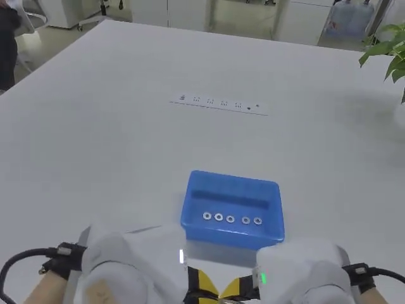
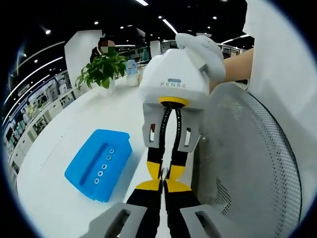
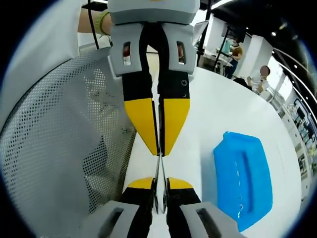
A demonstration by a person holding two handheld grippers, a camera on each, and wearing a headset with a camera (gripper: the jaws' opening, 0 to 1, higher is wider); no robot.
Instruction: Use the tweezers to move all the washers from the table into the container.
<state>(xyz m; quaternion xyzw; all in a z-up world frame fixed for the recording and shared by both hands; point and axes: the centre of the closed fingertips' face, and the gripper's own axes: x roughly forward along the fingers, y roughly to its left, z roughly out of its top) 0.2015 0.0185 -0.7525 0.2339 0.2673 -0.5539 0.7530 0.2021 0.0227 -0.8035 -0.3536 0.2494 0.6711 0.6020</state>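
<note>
Washers: 5 point(image 1: 230, 218), in 1 row on the floor of the container.
Container: 1, blue point(image 1: 233, 182), on the white table point(image 1: 126, 139), just ahead of the 2 grippers.
Tweezers: 1 pair point(image 3: 159, 166), a thin metal strip in the right gripper's jaws, reaching the left gripper's tips.
Right gripper point(image 3: 159, 187): clenched on the tweezers.
Left gripper point(image 2: 163, 187): jaws pressed together, tip to tip with the right gripper. I cannot tell whether they pinch the tweezers.
Writing: "XENSE" on the right gripper's white housing, in the left gripper view.
Head view adds: 1 socket strip point(image 1: 218, 104) beyond the container.
Gripper views add: 1 mesh chair back point(image 2: 247, 163) and 1 potted plant point(image 2: 101, 69).
</note>
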